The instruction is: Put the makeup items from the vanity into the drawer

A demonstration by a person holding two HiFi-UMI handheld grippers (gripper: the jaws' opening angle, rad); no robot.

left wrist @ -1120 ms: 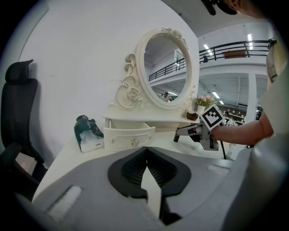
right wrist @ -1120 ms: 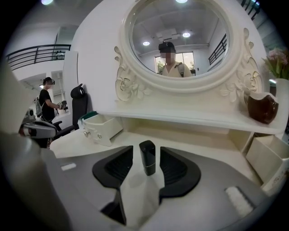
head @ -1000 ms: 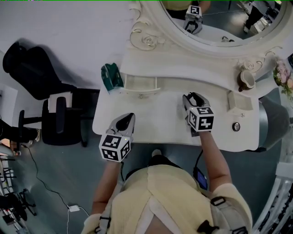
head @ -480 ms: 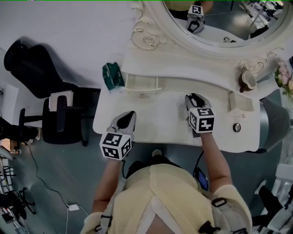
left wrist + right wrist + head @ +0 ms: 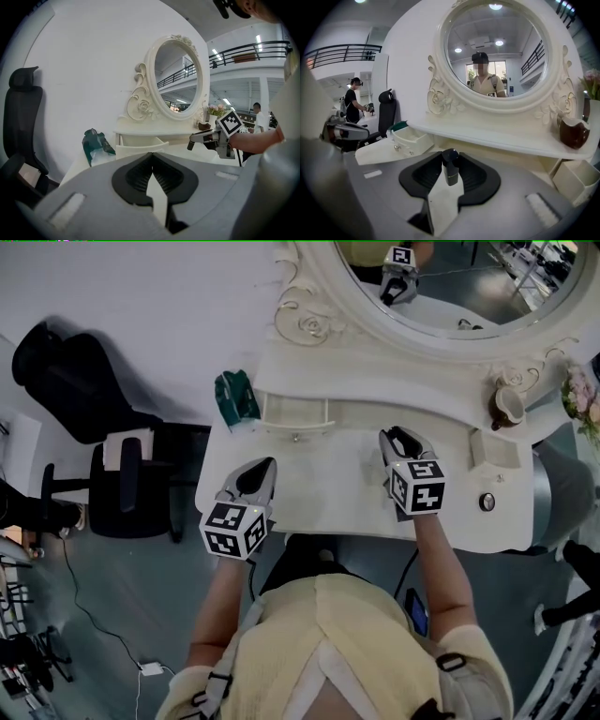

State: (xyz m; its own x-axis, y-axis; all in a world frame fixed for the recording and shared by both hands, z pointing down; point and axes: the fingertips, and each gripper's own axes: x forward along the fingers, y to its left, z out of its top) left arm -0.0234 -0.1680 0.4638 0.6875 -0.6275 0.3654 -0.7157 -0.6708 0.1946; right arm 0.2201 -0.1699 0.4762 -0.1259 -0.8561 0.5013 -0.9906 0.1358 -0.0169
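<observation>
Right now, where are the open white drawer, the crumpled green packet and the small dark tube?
Open white drawer [image 5: 295,427]: head view, its front wall.
Crumpled green packet [image 5: 236,399]: head view, its middle.
Small dark tube [image 5: 450,167]: right gripper view, its body.

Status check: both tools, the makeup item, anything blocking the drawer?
Left tool shut, empty, over the vanity top. Right tool shut on a small dark tube. Drawer open at back left, green packet beside it; path looks unobstructed.
</observation>
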